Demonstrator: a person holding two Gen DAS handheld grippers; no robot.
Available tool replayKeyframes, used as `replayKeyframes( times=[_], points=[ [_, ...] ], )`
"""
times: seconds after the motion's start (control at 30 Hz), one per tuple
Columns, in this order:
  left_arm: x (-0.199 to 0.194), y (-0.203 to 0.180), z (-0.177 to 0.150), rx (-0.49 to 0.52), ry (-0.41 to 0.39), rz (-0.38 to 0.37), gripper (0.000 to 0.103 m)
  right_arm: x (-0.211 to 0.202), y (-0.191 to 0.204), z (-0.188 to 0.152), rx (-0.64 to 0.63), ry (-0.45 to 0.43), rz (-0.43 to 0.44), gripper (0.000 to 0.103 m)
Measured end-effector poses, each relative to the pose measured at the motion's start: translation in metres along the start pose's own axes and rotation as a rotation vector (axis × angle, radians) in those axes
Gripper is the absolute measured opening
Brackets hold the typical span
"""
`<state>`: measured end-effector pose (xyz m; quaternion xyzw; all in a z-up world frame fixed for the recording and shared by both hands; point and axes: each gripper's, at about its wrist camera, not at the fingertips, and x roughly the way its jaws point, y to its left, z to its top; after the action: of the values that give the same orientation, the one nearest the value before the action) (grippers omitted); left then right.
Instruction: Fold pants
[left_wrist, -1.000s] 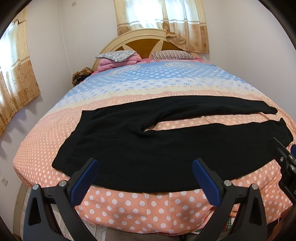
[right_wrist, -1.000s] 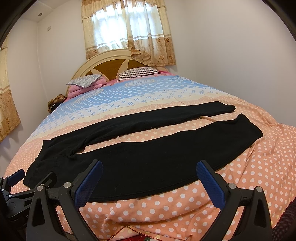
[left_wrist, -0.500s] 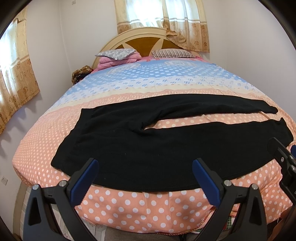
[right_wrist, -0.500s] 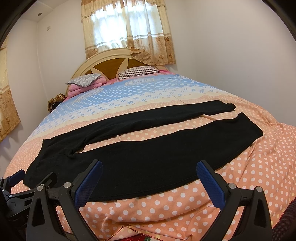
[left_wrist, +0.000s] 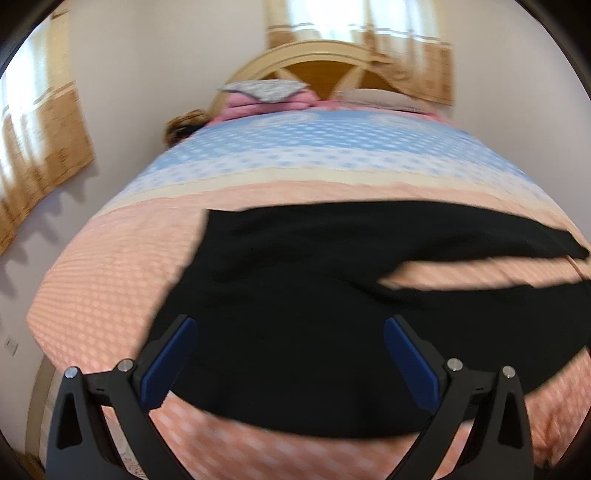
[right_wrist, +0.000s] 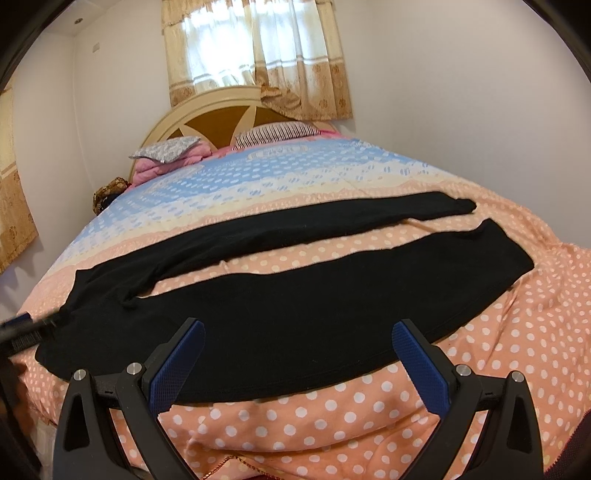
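Black pants (right_wrist: 295, 306) lie flat across the foot of the bed, waist to the left, both legs spread apart and running right. In the left wrist view the pants (left_wrist: 314, 288) fill the middle, blurred by motion. My left gripper (left_wrist: 290, 354) is open, hovering over the waist end near the bed's near edge, nothing between its blue pads. My right gripper (right_wrist: 297, 360) is open above the near leg, close to its lower hem edge, also holding nothing. The left gripper's tip (right_wrist: 22, 328) shows at the far left of the right wrist view.
The bed (right_wrist: 369, 413) has a peach polka-dot cover turning blue toward the headboard (right_wrist: 221, 114). Pillows (right_wrist: 166, 153) and folded pink bedding sit at the head. Curtained windows are behind and on the left wall. A wall runs along the right side.
My left gripper has swung left and closer to the bed, now over the waist end; its view is motion-blurred. My right gripper has edged slightly closer to the near leg.
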<state>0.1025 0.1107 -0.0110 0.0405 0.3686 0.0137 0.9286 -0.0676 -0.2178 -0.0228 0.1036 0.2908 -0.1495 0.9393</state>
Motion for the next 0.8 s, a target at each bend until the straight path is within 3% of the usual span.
replayKeyframes(
  times=[0.13, 0.2, 0.23, 0.37, 0.47, 0.63, 0.8],
  points=[
    [0.048, 0.051, 0.034, -0.037, 0.028, 0.027, 0.103, 0.016, -0.004, 0.010, 0.033, 0.032, 0.013, 0.102],
    [0.074, 0.069, 0.050, -0.046, 0.047, 0.010, 0.093, 0.025, -0.001, 0.015, 0.032, 0.044, 0.021, 0.102],
    [0.083, 0.074, 0.054, -0.051, 0.061, -0.004, 0.083, 0.029, 0.001, 0.017, 0.028, 0.050, 0.023, 0.102],
    [0.140, 0.094, 0.080, -0.110, 0.145, -0.129, 0.056, 0.049, 0.012, 0.022, -0.005, 0.085, 0.027, 0.102],
    [0.166, 0.091, 0.084, -0.116, 0.204, -0.164, 0.054, 0.064, 0.022, 0.025, -0.034, 0.118, 0.027, 0.102],
    [0.201, 0.082, 0.090, -0.062, 0.263, -0.114, 0.053, 0.082, 0.032, 0.036, -0.079, 0.147, 0.033, 0.102],
    [0.209, 0.090, 0.090, -0.126, 0.260, -0.177, 0.036, 0.103, 0.033, 0.071, -0.154, 0.145, 0.113, 0.102]
  ],
)
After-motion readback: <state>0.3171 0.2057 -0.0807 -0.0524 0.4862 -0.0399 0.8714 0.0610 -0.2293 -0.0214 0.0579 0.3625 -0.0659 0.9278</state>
